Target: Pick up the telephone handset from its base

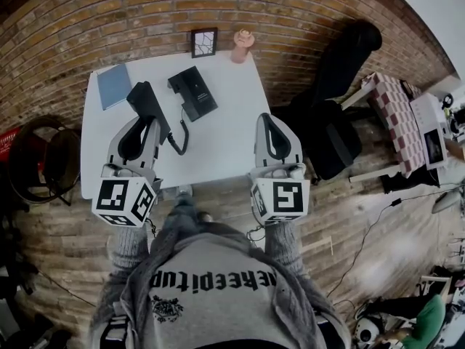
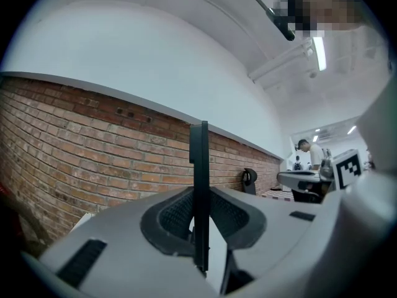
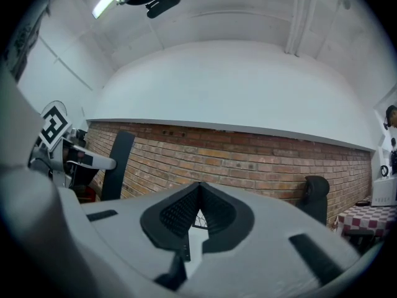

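Office-like workspace, brick wall (image 1: 87, 20), white desk (image 1: 232, 133), black chair (image 1: 330, 133)

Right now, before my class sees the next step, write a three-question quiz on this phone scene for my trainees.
1. Which claw grips the handset? A left; B right; C neither.
2. True or false: the right claw is open.
3. Fill in: the book to the left of the base in the head view is ___ in colour.

Key: 1 A, the left claw is shut on it, clear of the base. 2 False, its jaws are together with nothing between them. 3 Blue.
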`<state>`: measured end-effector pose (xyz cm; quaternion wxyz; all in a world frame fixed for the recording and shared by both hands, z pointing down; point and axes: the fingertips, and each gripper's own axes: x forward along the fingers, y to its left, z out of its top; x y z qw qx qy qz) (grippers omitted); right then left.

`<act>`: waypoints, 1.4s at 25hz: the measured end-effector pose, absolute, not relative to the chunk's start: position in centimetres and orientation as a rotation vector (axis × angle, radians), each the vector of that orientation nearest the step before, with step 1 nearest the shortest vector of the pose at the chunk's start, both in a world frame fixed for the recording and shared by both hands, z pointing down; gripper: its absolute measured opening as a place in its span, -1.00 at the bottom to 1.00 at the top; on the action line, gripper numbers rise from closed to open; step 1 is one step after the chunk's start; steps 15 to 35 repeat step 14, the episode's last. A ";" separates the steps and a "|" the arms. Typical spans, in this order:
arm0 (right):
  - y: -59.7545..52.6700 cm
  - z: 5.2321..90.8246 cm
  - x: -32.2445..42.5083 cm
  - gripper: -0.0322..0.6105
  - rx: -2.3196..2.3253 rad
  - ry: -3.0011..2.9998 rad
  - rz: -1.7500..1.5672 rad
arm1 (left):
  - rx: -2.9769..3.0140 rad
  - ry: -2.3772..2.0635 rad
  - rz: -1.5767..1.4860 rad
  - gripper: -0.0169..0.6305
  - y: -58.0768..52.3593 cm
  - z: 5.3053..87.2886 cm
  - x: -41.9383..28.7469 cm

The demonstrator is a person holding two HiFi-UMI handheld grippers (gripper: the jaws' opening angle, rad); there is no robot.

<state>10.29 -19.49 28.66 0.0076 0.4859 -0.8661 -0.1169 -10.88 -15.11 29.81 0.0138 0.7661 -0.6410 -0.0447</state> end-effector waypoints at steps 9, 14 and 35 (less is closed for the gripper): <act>-19.6 28.7 9.2 -0.89 1.497 -2.716 -0.384 | 2.382 -1.992 -0.149 -0.73 -15.0 30.1 -11.4; -19.7 28.8 8.8 -0.89 1.494 -2.718 -0.380 | 2.381 -1.986 -0.156 -0.73 -15.0 30.0 -11.7; -19.7 28.8 8.8 -0.89 1.494 -2.718 -0.380 | 2.381 -1.986 -0.156 -0.73 -15.0 30.0 -11.7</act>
